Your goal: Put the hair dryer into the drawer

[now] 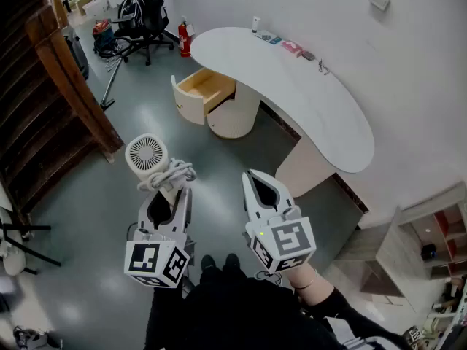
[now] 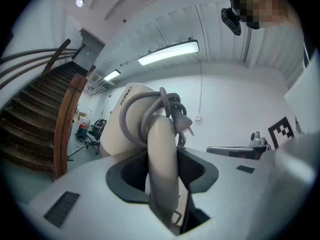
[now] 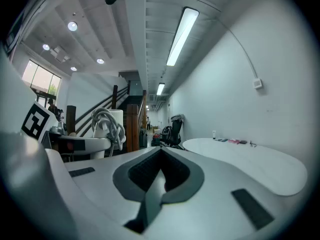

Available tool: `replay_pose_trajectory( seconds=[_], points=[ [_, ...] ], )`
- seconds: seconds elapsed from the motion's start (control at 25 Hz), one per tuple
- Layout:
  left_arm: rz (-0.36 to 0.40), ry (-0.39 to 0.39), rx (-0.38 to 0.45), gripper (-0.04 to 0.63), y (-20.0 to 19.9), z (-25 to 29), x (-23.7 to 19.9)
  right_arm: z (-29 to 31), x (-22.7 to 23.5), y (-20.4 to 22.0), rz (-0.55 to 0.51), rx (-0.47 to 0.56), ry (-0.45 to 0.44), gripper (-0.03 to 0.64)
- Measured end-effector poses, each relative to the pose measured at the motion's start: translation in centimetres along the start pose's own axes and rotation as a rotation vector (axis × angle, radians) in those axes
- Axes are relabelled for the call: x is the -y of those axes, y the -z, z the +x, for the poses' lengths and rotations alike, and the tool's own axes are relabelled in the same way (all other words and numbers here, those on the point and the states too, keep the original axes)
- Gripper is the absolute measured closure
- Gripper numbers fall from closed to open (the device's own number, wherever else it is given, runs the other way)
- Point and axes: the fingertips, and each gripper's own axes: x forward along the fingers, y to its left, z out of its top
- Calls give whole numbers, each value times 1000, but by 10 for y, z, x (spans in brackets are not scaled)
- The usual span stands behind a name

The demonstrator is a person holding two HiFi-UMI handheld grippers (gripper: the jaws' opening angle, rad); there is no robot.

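Nearest to the camera are the two hand-held grippers, low in the head view. Left gripper (image 1: 169, 195) is clenched on the handle of the hair dryer (image 1: 148, 154); the round grille of the dryer stands above the jaws and its grey cord (image 1: 174, 173) is wound around the handle. Right gripper (image 1: 257, 181) is just beside it, with its jaws pressed together and nothing between them.

Ahead lies a broad grey floor (image 1: 219, 159), bare between the grippers and the furniture. On the left edge it is bounded by a dark wooden staircase (image 1: 44, 100), on the right by a long curved white counter (image 1: 292, 86) along the wall. Under the far end of the counter stands a rounded cabinet (image 1: 233, 111) with its drawer (image 1: 204, 86) pulled out toward the left, well apart from the dryer. An office chair (image 1: 149, 17) and a red fire extinguisher (image 1: 185, 41) are behind it.

Only the head view shows the open drawer. The left gripper view shows the plug of the cord hanging against the handle. The right gripper view shows the counter top from the side, with some small items at its far end.
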Motion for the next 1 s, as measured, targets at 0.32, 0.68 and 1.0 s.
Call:
replay_pose_trajectory(
  seconds=[0.32, 0.68, 1.0],
  points=[
    [-13, -11, -14, 430, 1, 0, 1, 2, -1, 5, -10, 3, -1, 616],
    [-15, -17, -14, 430, 3, 1, -4, 7, 1, 12, -8, -6, -7, 615],
    [-22, -14, -14, 430, 0, -5, -29, 22, -10, 19, -17, -29, 14, 615]
  ],
)
